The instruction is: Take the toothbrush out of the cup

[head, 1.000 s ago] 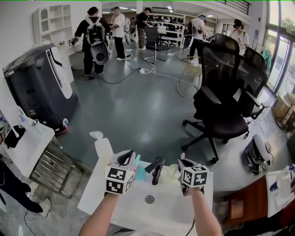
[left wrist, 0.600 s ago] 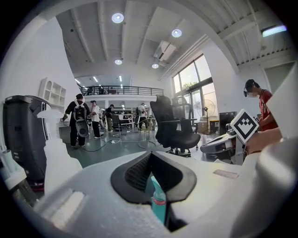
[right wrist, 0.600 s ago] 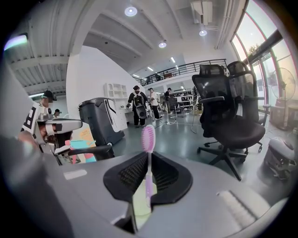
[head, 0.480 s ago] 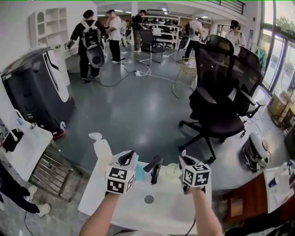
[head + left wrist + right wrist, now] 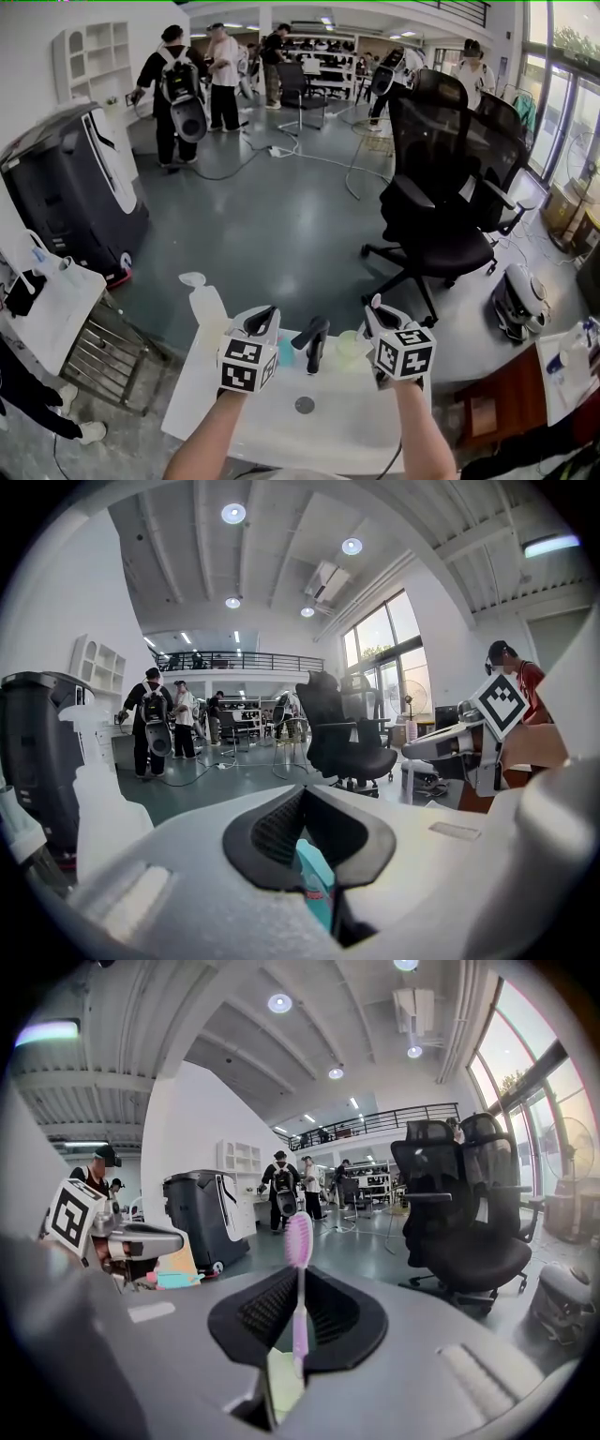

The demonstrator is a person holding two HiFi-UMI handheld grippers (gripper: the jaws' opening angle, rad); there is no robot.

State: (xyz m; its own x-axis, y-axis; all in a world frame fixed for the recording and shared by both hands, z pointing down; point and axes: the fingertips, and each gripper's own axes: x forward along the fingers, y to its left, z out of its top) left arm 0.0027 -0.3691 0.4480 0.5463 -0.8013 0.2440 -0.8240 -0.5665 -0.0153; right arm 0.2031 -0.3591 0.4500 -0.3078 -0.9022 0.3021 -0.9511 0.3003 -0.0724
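The pink plastic toothbrush [image 5: 298, 1241] stands upright in the right claw [image 5: 298, 1314], whose jaws are closed on its thin handle, with the bristle head well above them. Only the right gripper view shows this grip. It also shows the pale green translucent cup [image 5: 281, 1384] directly under the handle's lower end, though I cannot tell whether that end is clear of the rim.

The head view shows just the brush's pale tip [image 5: 375, 301] above the right claw [image 5: 377, 321]. There the cup [image 5: 349, 348] sits on the white counter [image 5: 272, 427] beside the black tap [image 5: 314, 341].

In the left gripper view, the left claw [image 5: 309, 850] is clamped on a flat teal object [image 5: 316, 885]. A white spray bottle [image 5: 98, 808] stands to its left.

Compared with a second ago, the right claw and the brush tip sit higher in the head view, while the left claw is about where it was.
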